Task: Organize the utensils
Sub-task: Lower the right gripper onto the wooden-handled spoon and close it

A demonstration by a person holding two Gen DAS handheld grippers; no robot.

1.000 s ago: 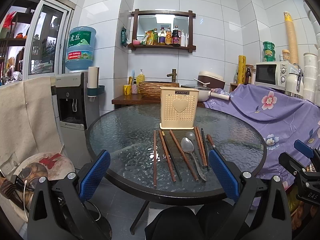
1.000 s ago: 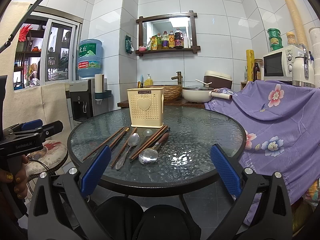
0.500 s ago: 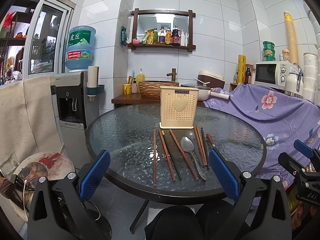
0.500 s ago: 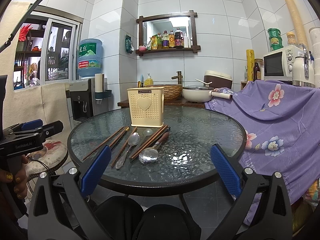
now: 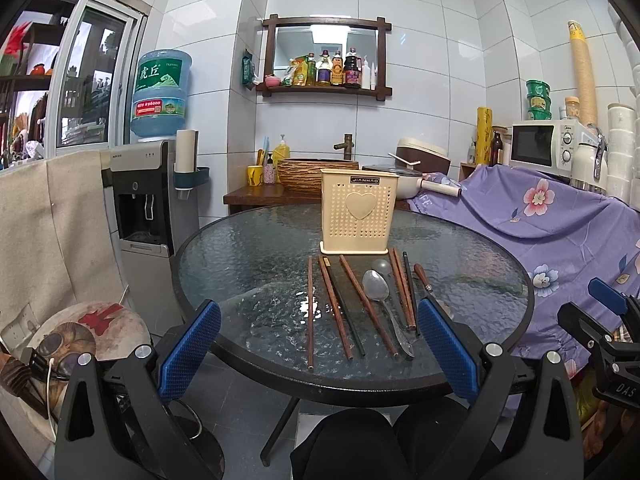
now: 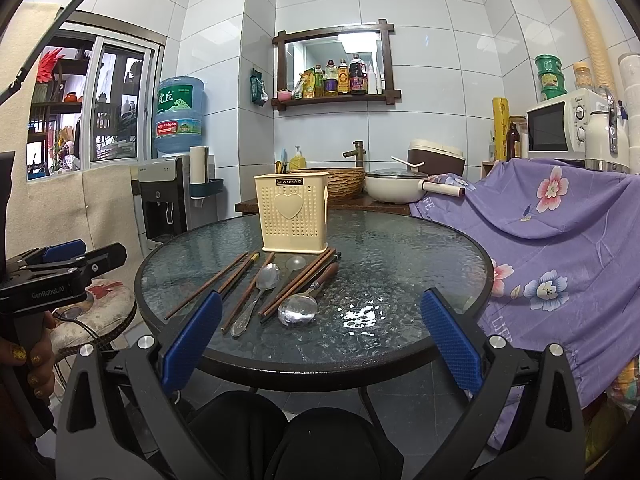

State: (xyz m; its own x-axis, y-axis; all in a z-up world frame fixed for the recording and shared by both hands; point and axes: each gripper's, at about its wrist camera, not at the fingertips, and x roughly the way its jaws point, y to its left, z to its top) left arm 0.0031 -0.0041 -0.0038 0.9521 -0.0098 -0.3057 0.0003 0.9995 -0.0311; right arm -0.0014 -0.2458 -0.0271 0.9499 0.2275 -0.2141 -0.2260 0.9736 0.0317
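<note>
Cream perforated utensil holder (image 5: 359,211) with heart emblem stands upright mid-counter (image 5: 240,264). Wooden chopsticks (image 5: 332,304) and steel spoons (image 5: 376,286) lie fanned just near of it. Left gripper (image 5: 318,350) and right gripper (image 6: 318,338): fingers apart, empty, near edge.

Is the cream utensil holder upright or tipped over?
Upright. The holder stands on its base on the glass table, opening upward, heart panel facing the cameras; the chopsticks lie flat before it.

Both wrist views sit low at the near rim of the desk (image 5: 224,264), facing the tiled back wall. Left view looks from left of centre, right view from right. Shared: utensil holder (image 5: 359,216) (image 6: 293,216), chopsticks, wall shelf.
</note>
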